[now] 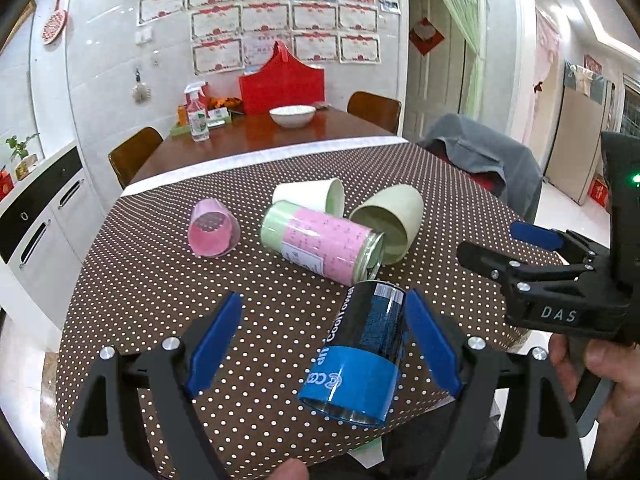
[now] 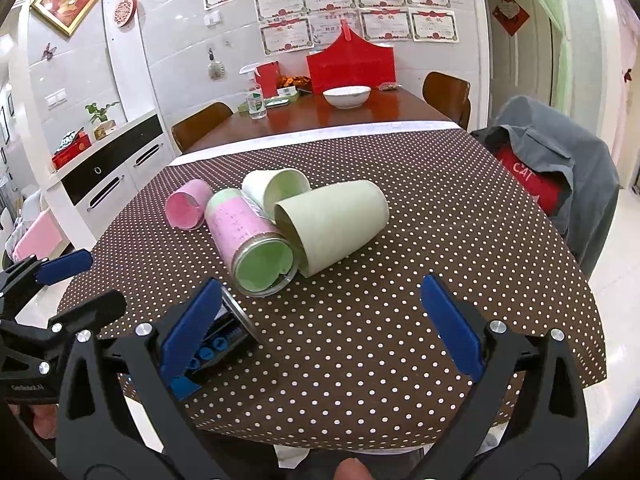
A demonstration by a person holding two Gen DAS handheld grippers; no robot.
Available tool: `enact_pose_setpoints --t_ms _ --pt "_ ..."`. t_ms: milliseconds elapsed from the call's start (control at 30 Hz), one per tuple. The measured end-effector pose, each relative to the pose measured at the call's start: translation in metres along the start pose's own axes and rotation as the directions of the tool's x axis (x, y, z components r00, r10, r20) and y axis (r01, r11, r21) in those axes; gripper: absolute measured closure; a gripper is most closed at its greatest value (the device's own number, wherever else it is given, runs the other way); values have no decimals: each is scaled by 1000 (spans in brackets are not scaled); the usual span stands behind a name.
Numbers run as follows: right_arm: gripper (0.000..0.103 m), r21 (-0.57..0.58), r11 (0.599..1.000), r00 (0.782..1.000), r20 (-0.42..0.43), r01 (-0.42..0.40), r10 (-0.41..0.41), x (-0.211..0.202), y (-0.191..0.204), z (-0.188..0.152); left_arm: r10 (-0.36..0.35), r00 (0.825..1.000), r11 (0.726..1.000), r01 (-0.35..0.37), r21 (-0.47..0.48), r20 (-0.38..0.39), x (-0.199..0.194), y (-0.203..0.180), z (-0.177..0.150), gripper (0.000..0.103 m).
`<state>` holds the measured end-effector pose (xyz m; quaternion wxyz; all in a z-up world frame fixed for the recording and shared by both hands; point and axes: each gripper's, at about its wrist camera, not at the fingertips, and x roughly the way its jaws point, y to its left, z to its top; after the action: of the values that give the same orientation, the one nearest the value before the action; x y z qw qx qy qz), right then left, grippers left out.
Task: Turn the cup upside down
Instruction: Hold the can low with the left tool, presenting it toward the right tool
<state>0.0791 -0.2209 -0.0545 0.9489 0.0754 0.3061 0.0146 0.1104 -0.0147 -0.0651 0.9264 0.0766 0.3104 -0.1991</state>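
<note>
A dark cup with a blue band [image 1: 356, 354] lies on its side on the polka-dot table [image 1: 168, 280]. It sits between the fingers of my open left gripper [image 1: 324, 297], close against the right pad [image 1: 432, 344]. In the right wrist view this cup [image 2: 226, 338] is partly hidden behind that gripper's left finger [image 2: 192, 328]. My right gripper [image 2: 322, 282] hangs open over bare tablecloth to the cup's right, holding nothing. It also shows in the left wrist view as the right gripper [image 1: 502, 242], held by a hand.
Other cups lie tipped over mid-table: a pink one [image 1: 212, 230], a tall pink-and-green one [image 1: 320, 242], a white one [image 1: 310, 196] and a pale green one [image 1: 390, 220]. A chair with a grey jacket [image 2: 556, 160] stands at the right. Behind is a wooden table with a bowl [image 2: 346, 96].
</note>
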Motion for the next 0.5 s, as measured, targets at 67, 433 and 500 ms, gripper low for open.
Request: enact_pose_setpoints --t_ms 67,433,500 --pt "6 -10 1000 1000 6 0 0 -3 4 1 2 1000 1000 -2 -10 15 -5 0 -1 21" --pt "6 -54 999 1000 28 -7 9 -14 21 6 39 994 996 -31 -81 106 -30 16 -4 21" --pt "6 -64 998 999 32 -4 6 -16 25 7 53 990 995 -41 -94 130 -35 18 -5 21"
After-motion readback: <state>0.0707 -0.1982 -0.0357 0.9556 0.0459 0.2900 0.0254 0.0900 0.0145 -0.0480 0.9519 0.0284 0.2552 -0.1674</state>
